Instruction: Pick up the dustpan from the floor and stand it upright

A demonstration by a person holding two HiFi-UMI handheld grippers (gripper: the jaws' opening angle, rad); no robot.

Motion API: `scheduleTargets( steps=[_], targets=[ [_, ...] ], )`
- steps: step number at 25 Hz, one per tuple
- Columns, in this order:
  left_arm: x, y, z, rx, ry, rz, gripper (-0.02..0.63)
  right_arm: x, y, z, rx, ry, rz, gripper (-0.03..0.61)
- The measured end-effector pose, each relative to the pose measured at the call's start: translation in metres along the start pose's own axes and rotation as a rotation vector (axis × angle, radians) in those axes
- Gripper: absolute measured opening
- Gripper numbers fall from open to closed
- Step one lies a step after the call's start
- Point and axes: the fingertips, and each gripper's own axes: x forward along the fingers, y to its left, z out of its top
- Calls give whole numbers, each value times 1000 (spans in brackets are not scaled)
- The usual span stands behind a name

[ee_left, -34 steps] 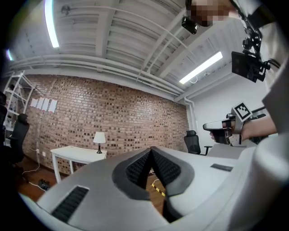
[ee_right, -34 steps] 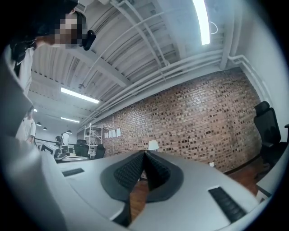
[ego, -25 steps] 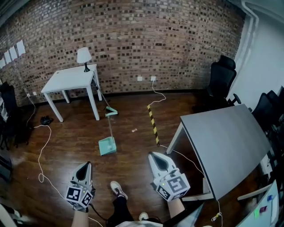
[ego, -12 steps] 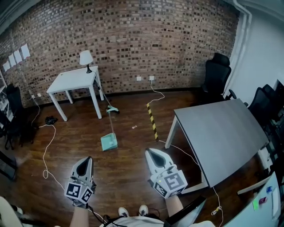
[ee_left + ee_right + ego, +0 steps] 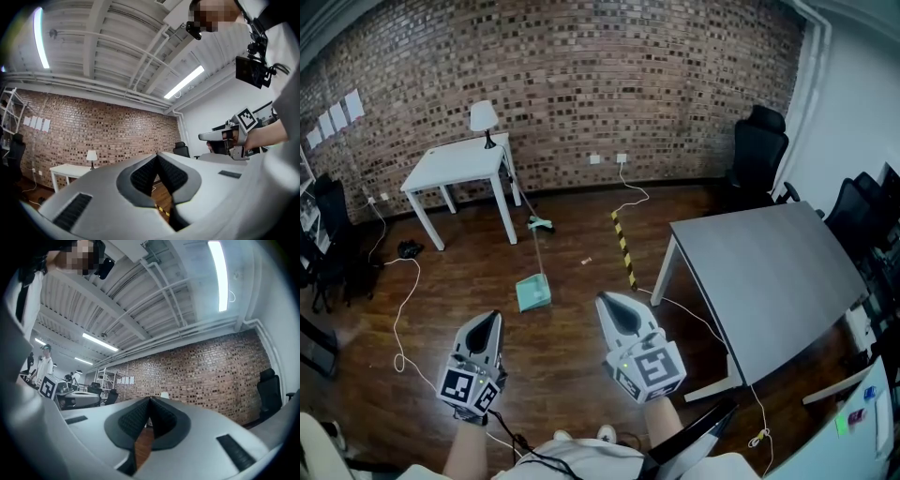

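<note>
Clock directions read in the head view, with 12 toward the brick wall (image 5: pixel 581 84).

- Left gripper (image 5: pixel 491 319): jaws pressed together, clenched on nothing, held above the wooden floor (image 5: pixel 572 361) at 7 o'clock of the frame. Same closed, empty jaws in the left gripper view (image 5: pixel 157 155).
- Right gripper (image 5: pixel 606 300): jaws closed tip to tip, nothing between, at 6 o'clock of the frame, beside the left one. Confirmed in the right gripper view (image 5: pixel 150 399).
- Dustpan (image 5: pixel 532 293): teal, lying on the floor, long handle running toward 12. At 1 o'clock of the left gripper and 11 o'clock of the right, apart from both.
- White table (image 5: pixel 455 167): at 10 o'clock, table lamp (image 5: pixel 483 117) on its far corner.
- Grey table (image 5: pixel 769 272): at 3 o'clock.
- Black office chair (image 5: pixel 759 150): at 2 o'clock, near the wall.
- Black-and-yellow floor tape (image 5: pixel 624 251): at 12 o'clock of the right gripper.
- White cable (image 5: pixel 398 309): trailing across the floor at 9 o'clock.
</note>
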Motion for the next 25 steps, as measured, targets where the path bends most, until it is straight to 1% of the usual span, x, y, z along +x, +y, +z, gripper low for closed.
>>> scheduleTargets(
  steps=[3, 11, 19, 22, 25],
  targets=[
    [4, 2, 2, 11, -2, -6, -2, 8, 3, 2, -20, 1, -1, -21],
    [13, 15, 3, 17, -6, -10, -2, 24, 2, -7, -17, 18, 7, -21],
    [24, 12, 4, 32, -16, -28, -2, 29, -4, -10, -34, 35, 17, -21],
    [25, 6, 8, 36, -37, -44, -2, 26, -7, -10, -32, 41, 15, -21],
    [25, -3, 18, 37, -77, -66, -2, 23, -11, -5, -27, 35, 12, -21]
  ],
)
